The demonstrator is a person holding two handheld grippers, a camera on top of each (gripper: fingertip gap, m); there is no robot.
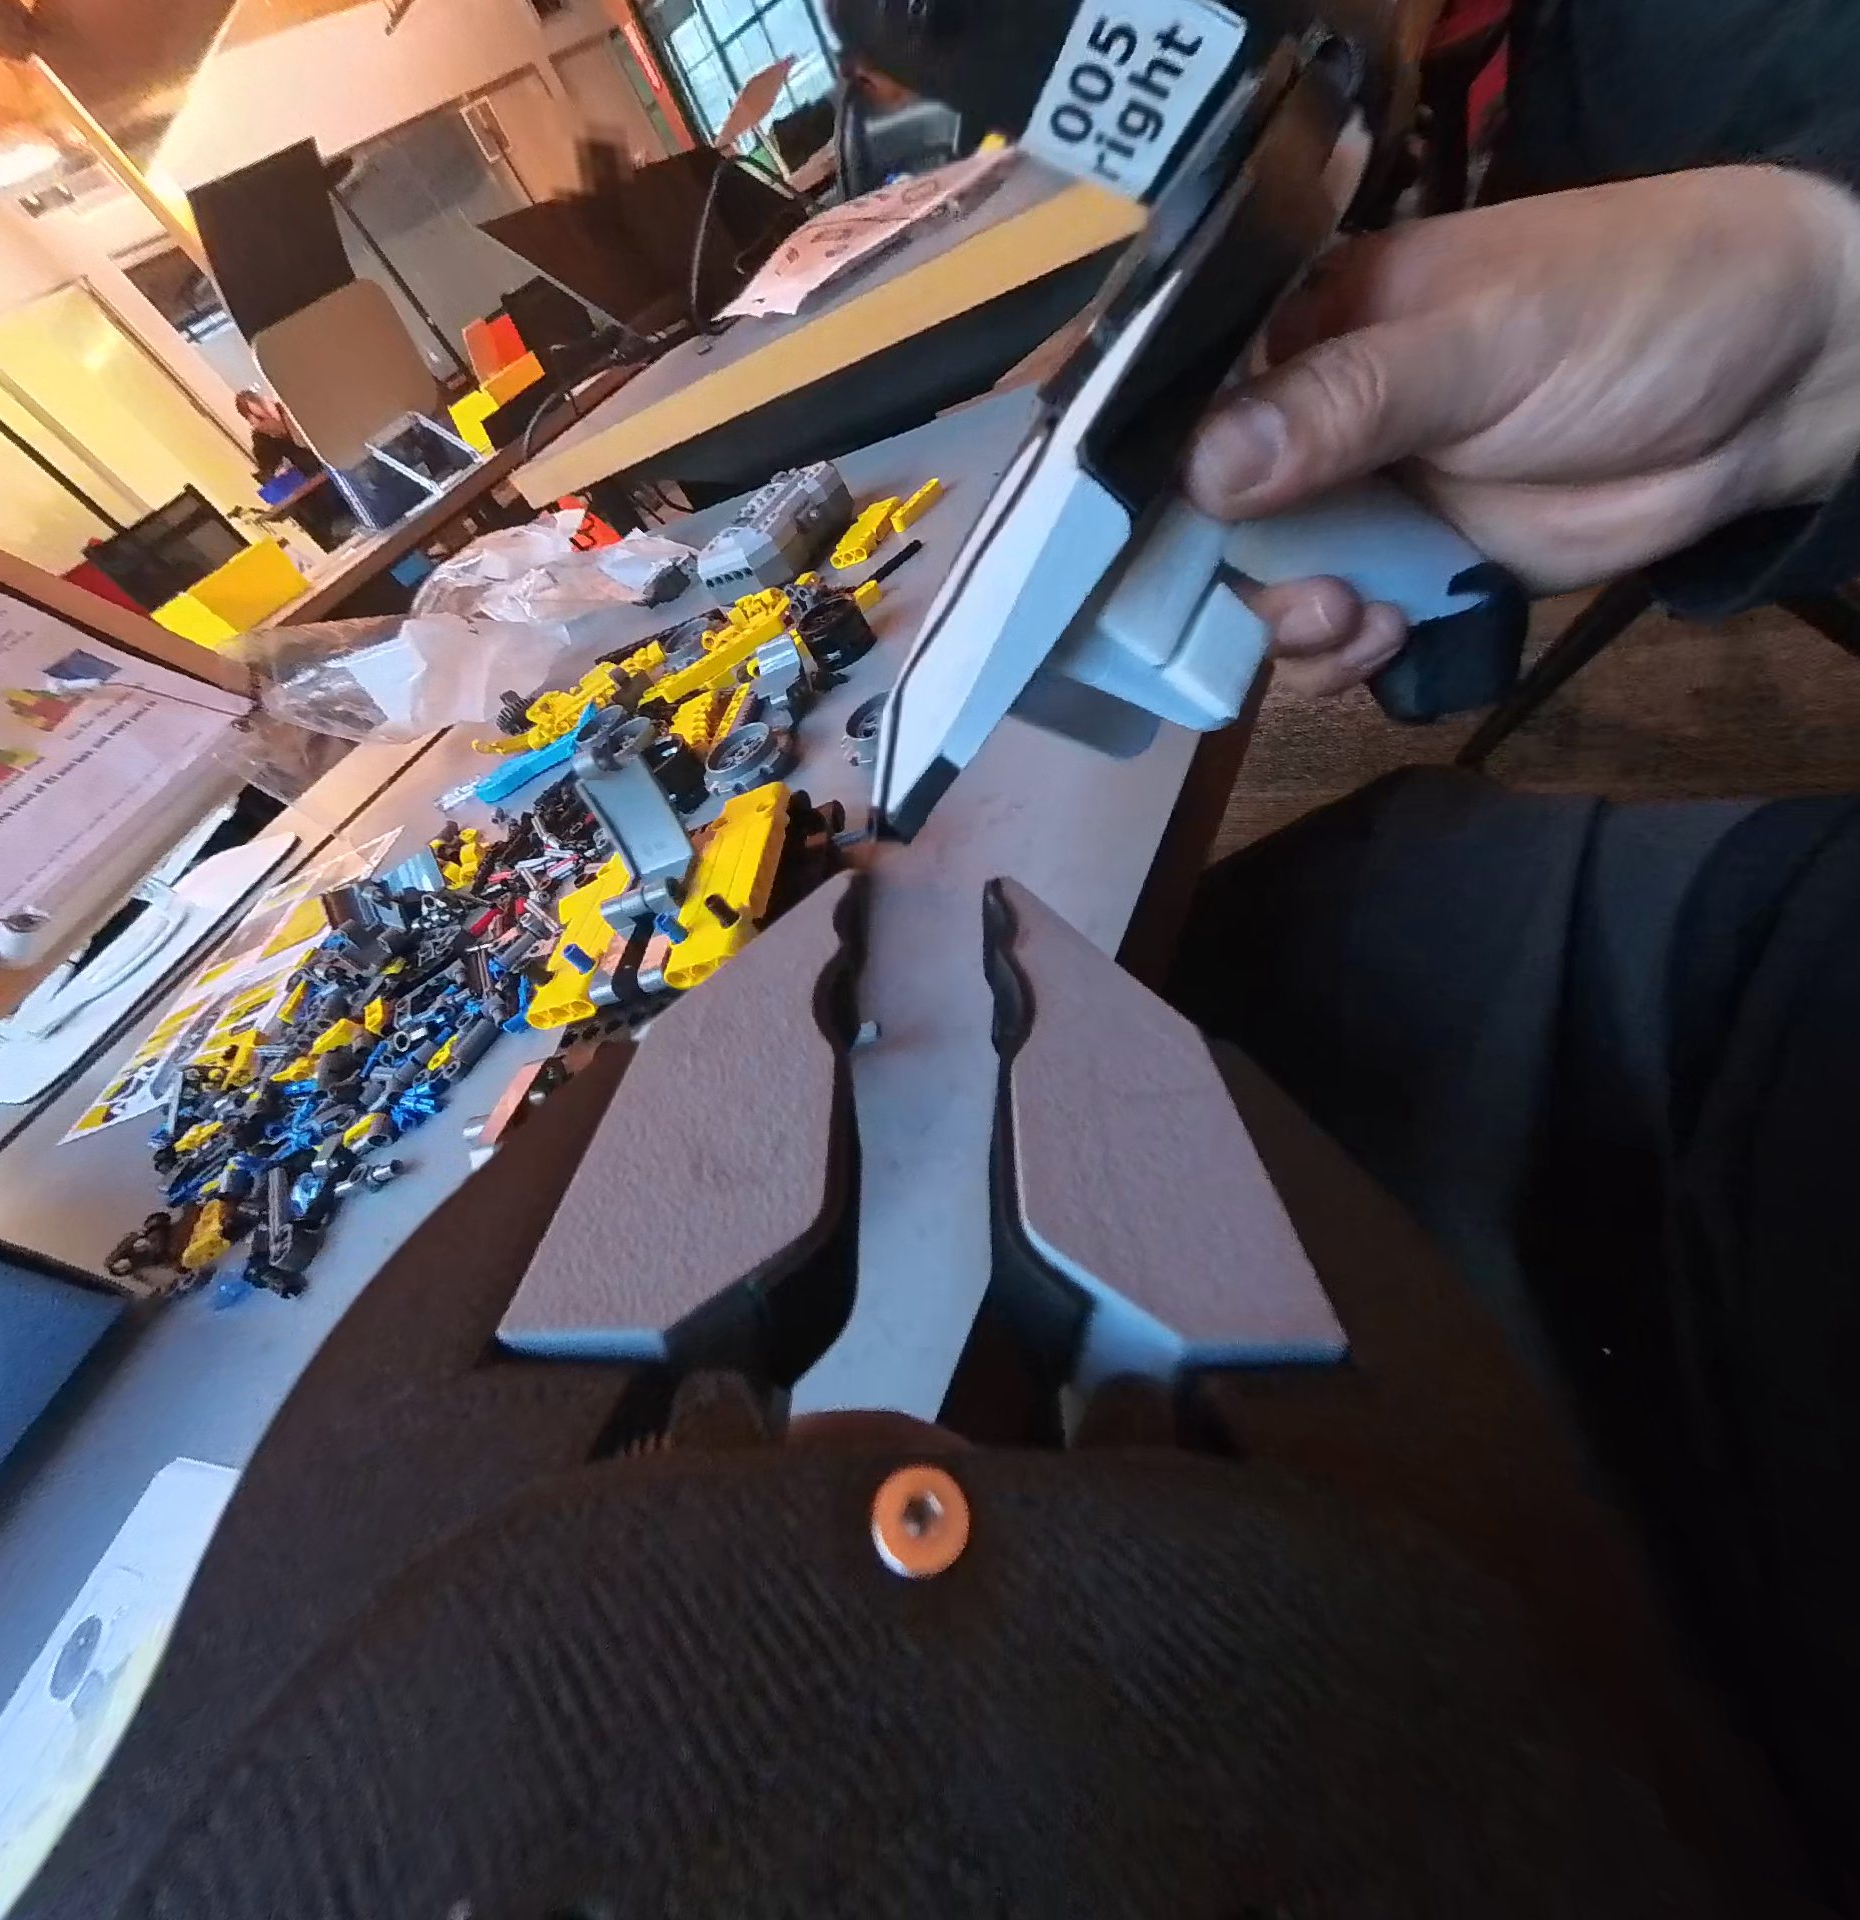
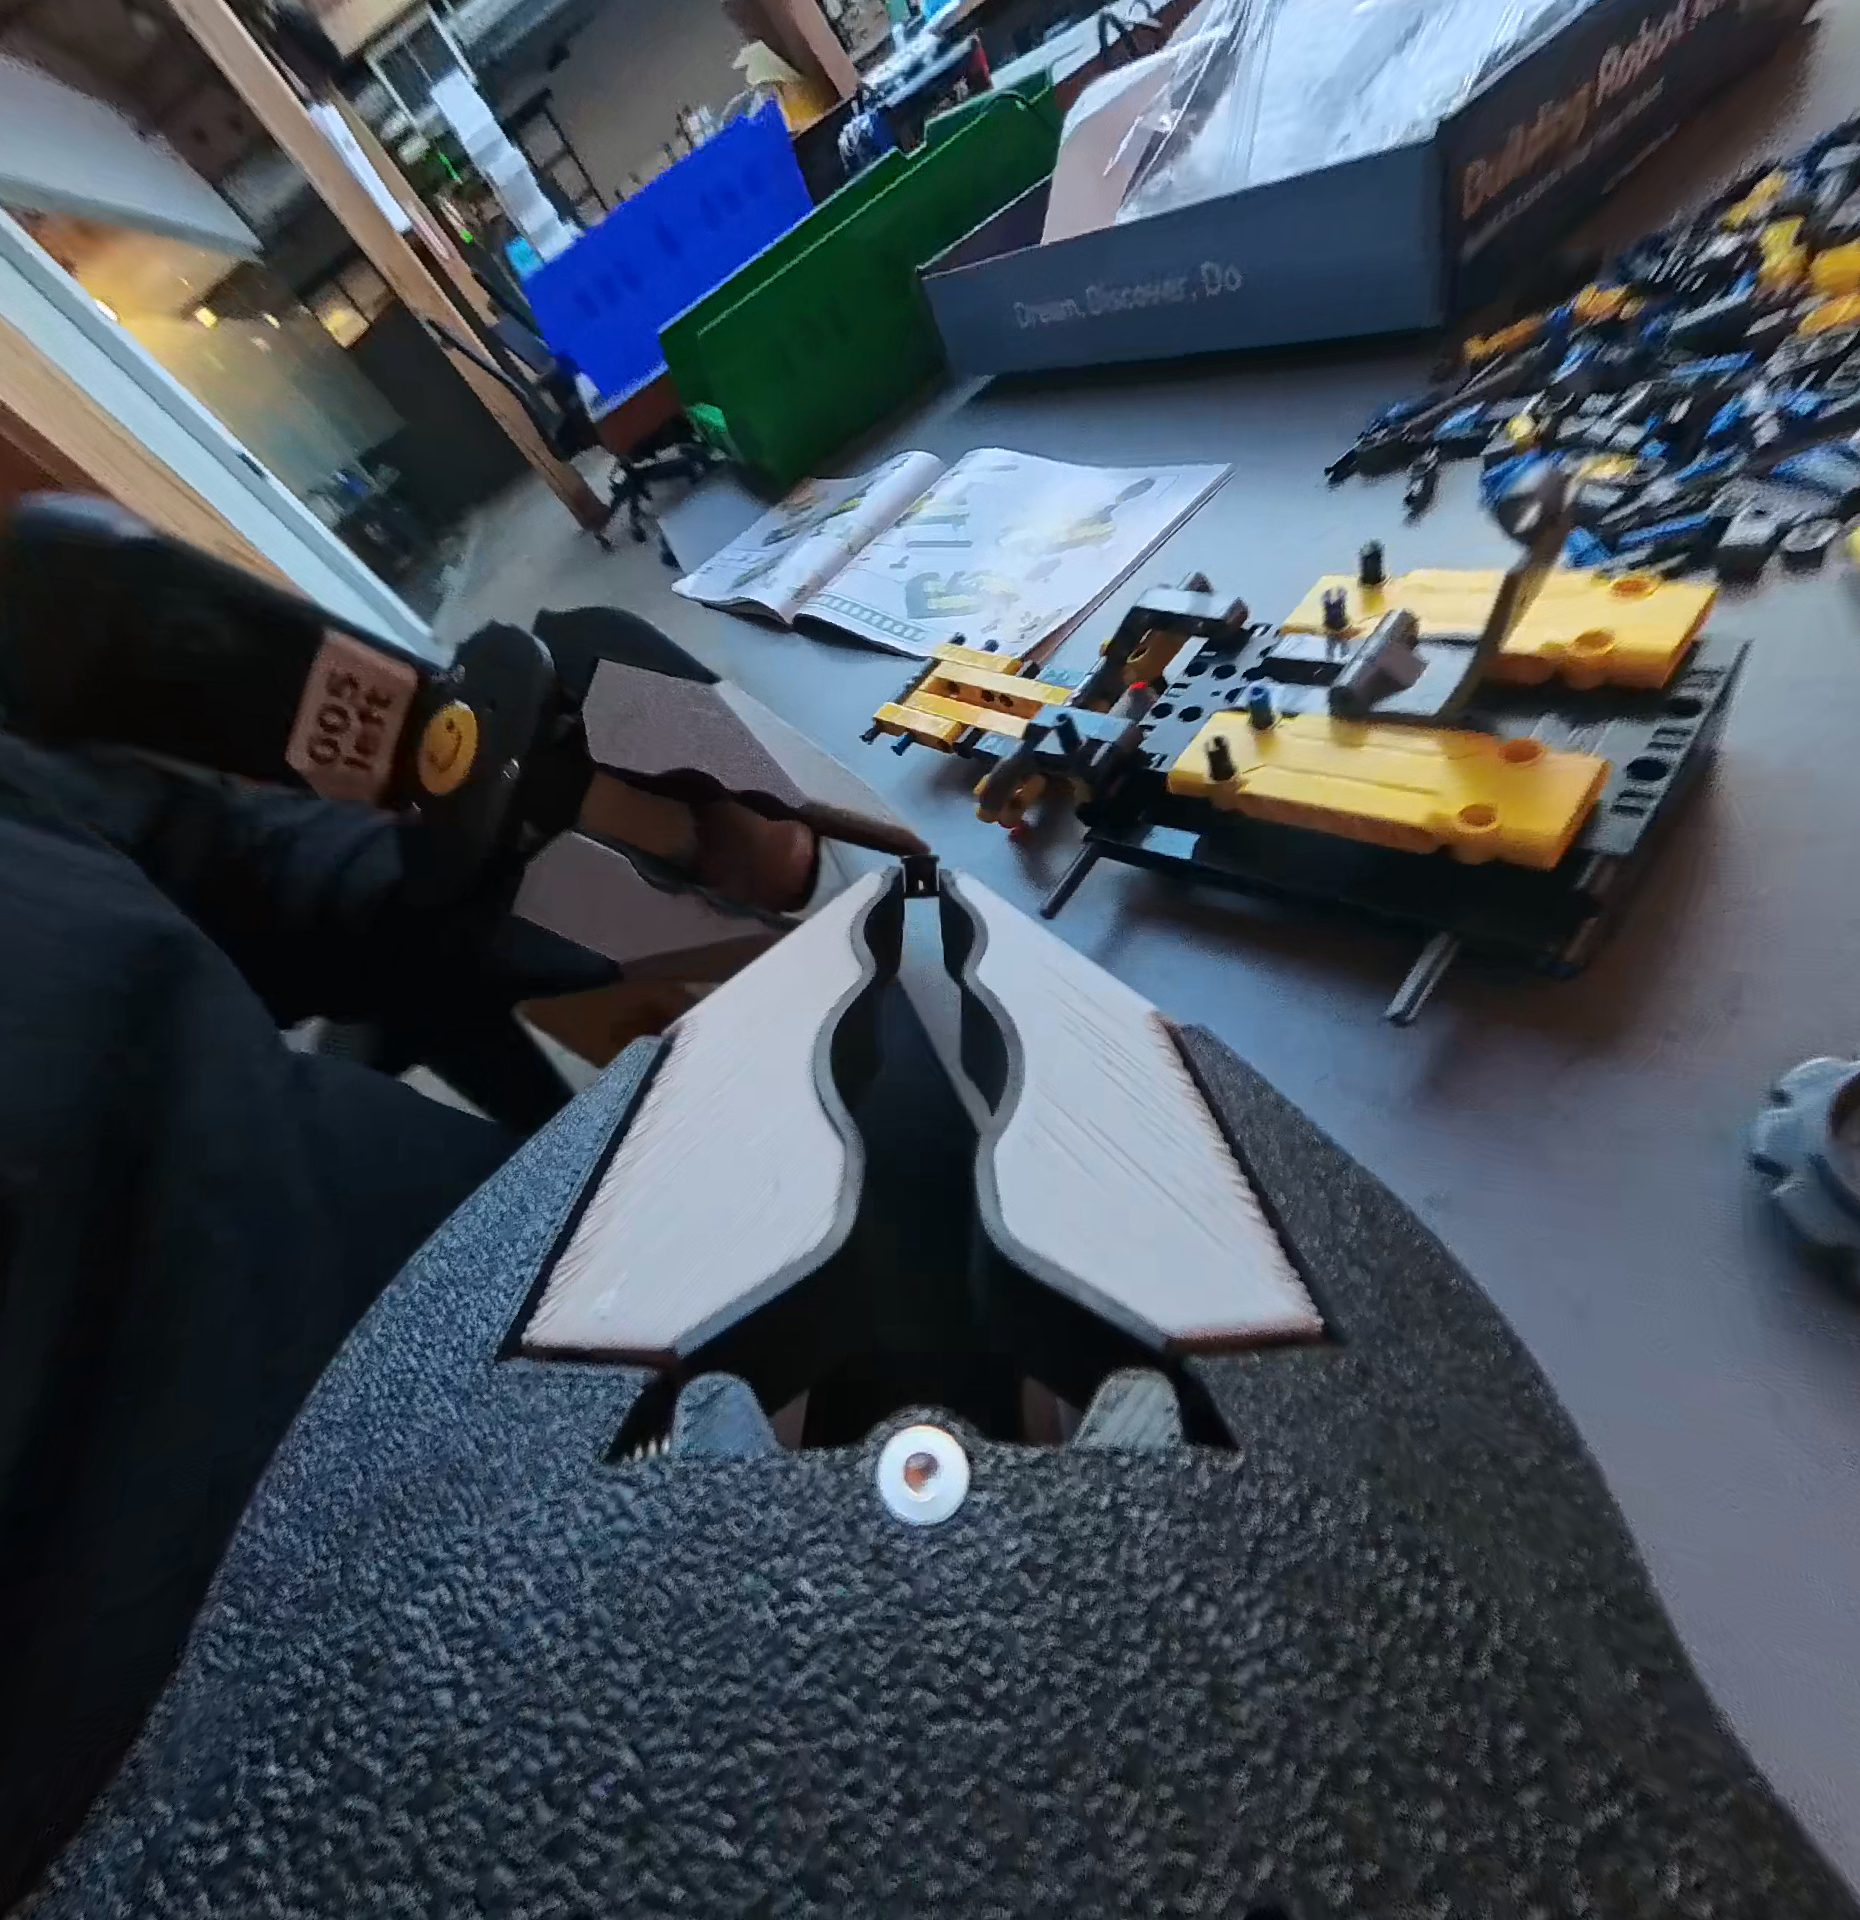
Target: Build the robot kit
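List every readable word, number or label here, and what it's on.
Writing is not transcribed; its carriers:
White tag on the right gripper, which pinches a small black piece: legible.
Tan tag on the left gripper: legible.
Dark box: legible print.
Open booklet, poster: too blurred.

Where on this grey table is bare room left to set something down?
Bare grey table lies between the yellow-and-black brick assembly and the grey toothed wheel, and along the near edge around the left gripper. The loose pile of small blue, black and yellow pieces and the open instruction booklet crowd the rest.
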